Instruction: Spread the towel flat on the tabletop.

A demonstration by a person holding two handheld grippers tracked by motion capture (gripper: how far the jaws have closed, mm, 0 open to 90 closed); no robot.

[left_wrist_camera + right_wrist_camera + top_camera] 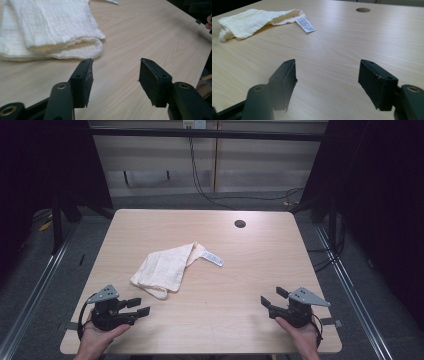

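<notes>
Cloth lies just beyond left gripper fingers, untouched

We find the folded cloth lying on the worktop, left of centre, its label trailing to the right. A cable hole sits behind it, towards the far edge. The left tongs rest near the cloth's front corner; the right tongs lie well apart, at the front right.

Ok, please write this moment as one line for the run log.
left tool: open, empty, near cloth | right tool: open, empty | cloth: folded on table, untouched
</notes>
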